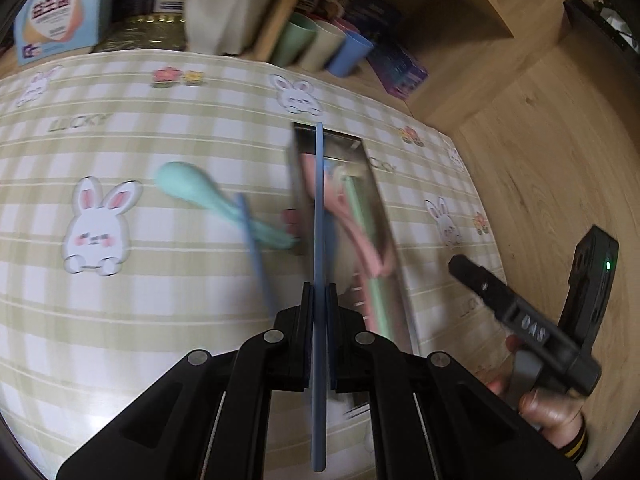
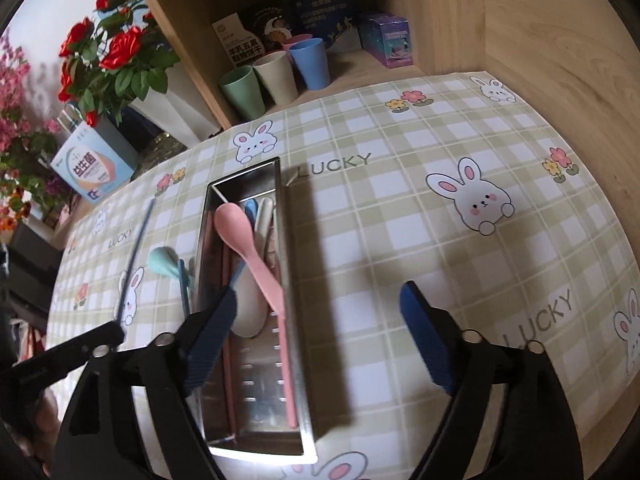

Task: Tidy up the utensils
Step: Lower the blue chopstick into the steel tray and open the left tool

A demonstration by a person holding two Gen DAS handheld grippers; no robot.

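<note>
My left gripper (image 1: pixel 319 292) is shut on a blue chopstick (image 1: pixel 319 216) and holds it above the table, over the left edge of the steel tray (image 1: pixel 374 184). In the right wrist view the same chopstick (image 2: pixel 136 252) rises from the left gripper (image 2: pixel 118 326). The steel tray (image 2: pixel 294 280) holds a pink spoon (image 2: pixel 248 248), a white spoon, pink chopsticks and other utensils. A teal spoon (image 1: pixel 188 188) and a second blue chopstick (image 1: pixel 256 252) lie on the cloth left of the tray. My right gripper (image 2: pixel 316 328) is open and empty above the tray's near end.
A checked bunny tablecloth (image 2: pixel 400 208) covers the table. Green, beige and blue cups (image 2: pixel 276 76) stand in a wooden shelf at the back with boxes. A white flower pot (image 1: pixel 224 8) and a blue box (image 1: pixel 60 12) stand at the far left.
</note>
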